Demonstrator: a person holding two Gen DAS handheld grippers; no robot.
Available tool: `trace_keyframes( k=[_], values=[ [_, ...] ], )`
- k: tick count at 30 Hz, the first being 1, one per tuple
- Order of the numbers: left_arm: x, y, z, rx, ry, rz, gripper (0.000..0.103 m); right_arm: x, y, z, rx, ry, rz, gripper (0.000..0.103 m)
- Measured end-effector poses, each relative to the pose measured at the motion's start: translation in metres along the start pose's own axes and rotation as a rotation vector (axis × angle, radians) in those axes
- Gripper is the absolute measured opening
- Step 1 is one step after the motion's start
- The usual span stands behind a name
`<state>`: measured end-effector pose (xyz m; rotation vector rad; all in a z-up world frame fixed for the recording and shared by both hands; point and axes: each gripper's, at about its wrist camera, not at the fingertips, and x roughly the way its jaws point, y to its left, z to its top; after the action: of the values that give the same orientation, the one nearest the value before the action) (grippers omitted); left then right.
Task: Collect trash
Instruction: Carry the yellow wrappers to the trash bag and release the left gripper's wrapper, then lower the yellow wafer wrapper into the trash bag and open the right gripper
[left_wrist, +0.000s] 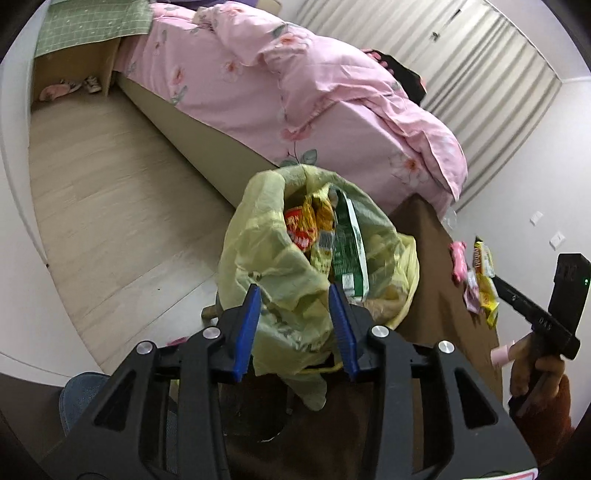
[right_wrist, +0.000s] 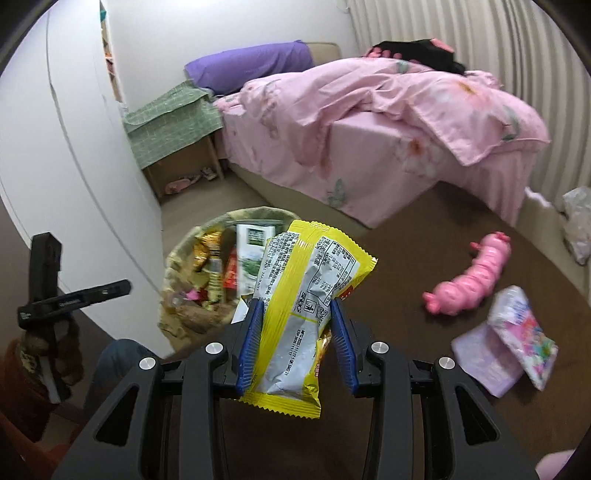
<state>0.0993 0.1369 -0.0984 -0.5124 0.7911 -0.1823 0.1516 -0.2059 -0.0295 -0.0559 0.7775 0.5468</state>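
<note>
A: Right wrist view first: biggest thing is the bed (right_wrist: 369, 147) under its pink floral duvet (right_wrist: 443, 107), far side of the room. Nearer, the brown worktop (right_wrist: 406, 258) carries a pink toy (right_wrist: 469, 277) and, right of it, a tissue pack (right_wrist: 524, 332).

B: And the trash bag?

A: The yellow-green trash bag (right_wrist: 177, 280) sits at the worktop's near left edge, mouth open, full of wrappers and a green-and-white carton (right_wrist: 251, 251). The right tool (right_wrist: 295, 314) is clenched on a yellow snack wrapper (right_wrist: 306, 295), held just right of the bag's mouth, not yet over it.

B: What's the left doing?

A: In the left wrist view the left tool (left_wrist: 295, 295) has the bag's rim (left_wrist: 288, 295) bunched between its blue fingers (left_wrist: 251, 317); it looks pinched, holding the bag open.

B: Risks?

A: I'd judge two. The wrapper is light and grasped low down, so let go short of the opening it could flutter to the floor (left_wrist: 110, 203). And the bag overhangs the worktop edge, so if that thin plastic slips from the left tool, the mouth may sag or the bag tip and spill.
</note>
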Motion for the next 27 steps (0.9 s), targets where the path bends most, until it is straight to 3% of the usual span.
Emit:
trace_keyframes(
  k=[4, 8, 13, 15, 20, 24, 27],
  values=[
    [-0.008, -0.006, 0.009, 0.005, -0.053, 0.017, 0.038, 0.043, 0.027, 0.031, -0.064, 0.029, 0.069, 0.036],
    [-0.019, -0.01, 0.018, 0.042, -0.093, 0.062, 0.041, 0.09, 0.054, 0.057, -0.13, 0.056, 0.07, 0.037],
    [-0.028, -0.005, 0.026, 0.038, -0.116, 0.063, 0.042, 0.149, 0.073, 0.056, -0.205, 0.21, 0.051, 0.045],
    [-0.028, -0.001, 0.028, 0.032, -0.119, 0.064, 0.043, 0.15, 0.079, 0.05, -0.255, 0.203, 0.024, 0.056],
    [-0.021, 0.008, 0.027, 0.006, -0.107, 0.074, 0.043, 0.142, 0.076, 0.04, -0.247, 0.222, 0.004, 0.056],
    [-0.017, 0.002, 0.024, 0.006, -0.099, 0.072, 0.043, 0.14, 0.071, 0.035, -0.271, 0.238, -0.125, 0.056],
    [-0.016, -0.003, 0.023, 0.02, -0.095, 0.07, 0.046, 0.128, 0.058, 0.028, -0.23, 0.222, -0.126, 0.056]
  ],
)
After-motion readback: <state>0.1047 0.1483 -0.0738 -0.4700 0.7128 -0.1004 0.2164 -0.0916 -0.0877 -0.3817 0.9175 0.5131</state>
